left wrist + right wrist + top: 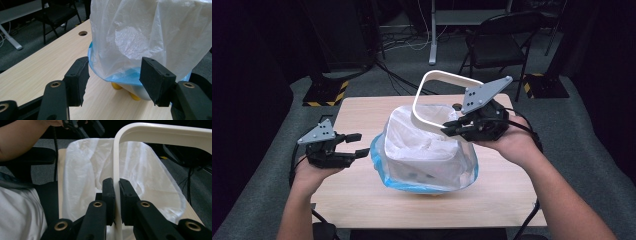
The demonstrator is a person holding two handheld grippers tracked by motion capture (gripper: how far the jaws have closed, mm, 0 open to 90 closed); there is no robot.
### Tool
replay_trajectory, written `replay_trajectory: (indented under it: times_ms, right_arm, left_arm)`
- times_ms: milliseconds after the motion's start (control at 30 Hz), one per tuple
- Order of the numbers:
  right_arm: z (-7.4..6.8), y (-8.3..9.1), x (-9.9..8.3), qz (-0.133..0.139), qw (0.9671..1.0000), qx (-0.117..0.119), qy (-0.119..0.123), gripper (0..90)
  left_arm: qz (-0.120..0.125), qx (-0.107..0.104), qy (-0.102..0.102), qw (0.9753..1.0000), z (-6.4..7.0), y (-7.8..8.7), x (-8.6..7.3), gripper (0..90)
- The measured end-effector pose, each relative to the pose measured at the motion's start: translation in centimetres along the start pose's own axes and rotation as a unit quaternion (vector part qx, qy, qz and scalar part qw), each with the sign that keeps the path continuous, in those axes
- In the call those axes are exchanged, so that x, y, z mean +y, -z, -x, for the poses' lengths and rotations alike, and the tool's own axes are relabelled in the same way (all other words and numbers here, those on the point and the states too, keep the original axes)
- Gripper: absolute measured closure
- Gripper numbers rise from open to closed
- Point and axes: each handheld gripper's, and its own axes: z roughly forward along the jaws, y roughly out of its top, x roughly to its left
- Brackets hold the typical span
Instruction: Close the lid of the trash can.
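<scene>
Dark floor, trailing cables and a folding chair (499, 42) at twelve o'clock surround a pale wooden table (362, 112), and near its centre stands a small bin (427, 165) lined with a thin white plastic bag (412, 142) whose mouth spills outward over the bin's rim, a blue edge showing around the lower folds. Over the bin, toward one o'clock, the right gripper (452, 127) holds a cream rectangular ring frame (447, 77) tilted up in the air; in the right gripper view its jaws are pressed together on one thin side bar of the frame (116, 170), with the bag's open mouth (90, 162) directly beyond. Holding the frame by a single bar, raised and slanted, likely leaves the opening free to be lined up over the bin so it can drop down and pin the bag to the rim. At nine o'clock from the bin, the left gripper (354, 145) hovers beside it with jaws spread wide and nothing between them; its own view looks at the bag's draped side (140, 32) and the bin's yellow feet (117, 86), probably ready to steady or tuck the plastic while the frame is seated.
</scene>
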Motion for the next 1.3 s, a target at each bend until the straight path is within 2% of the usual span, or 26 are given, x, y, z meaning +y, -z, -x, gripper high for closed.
replay_trajectory:
  times_ms: [133, 300, 500, 600, 900, 1167, 1300]
  right_arm:
    - [-1.1, -0.7, 0.6, 0.0, 0.9997, 0.018, 0.017, 83.7]
    - [-1.7, -1.1, 1.0, 0.004, 0.999, 0.037, 0.024, 83.7]
    - [-2.7, -1.7, 1.4, -0.004, 0.998, 0.054, 0.032, 83.7]
    - [-2.9, -2.1, 1.4, -0.001, 0.9973, 0.065, 0.035, 83.7]
    - [-3.3, -2.8, 1.7, -0.004, 0.9961, 0.077, 0.045, 83.7]
    - [-3.5, -3.1, 1.8, -0.004, 0.9952, 0.084, 0.05, 83.7]
    - [-3.5, -3.2, 1.7, -0.003, 0.9948, 0.089, 0.051, 83.7]
  left_arm:
    - [0.001, -0.001, -0.002, 1.0, 0.0, 0.0, 0.0, 39.6]
    - [0.005, -0.002, -0.004, 1.0, 0.1, 0.0, 0.0, 39.7]
    - [0.004, -0.002, -0.005, 1.0, 0.1, 0.0, 0.1, 39.7]
    - [0.003, -0.002, -0.005, 1.0, 0.1, -0.1, 0.1, 39.7]
    - [0.007, -0.004, -0.007, 0.9999, 0.1, -0.1, 0.3, 39.9]
    - [0.008, -0.004, -0.016, 0.9998, 0.0, -0.3, 1.8, 40.2]
    - [0.001, -0.003, -0.019, 0.9998, -0.3, -0.8, 2.8, 40.2]
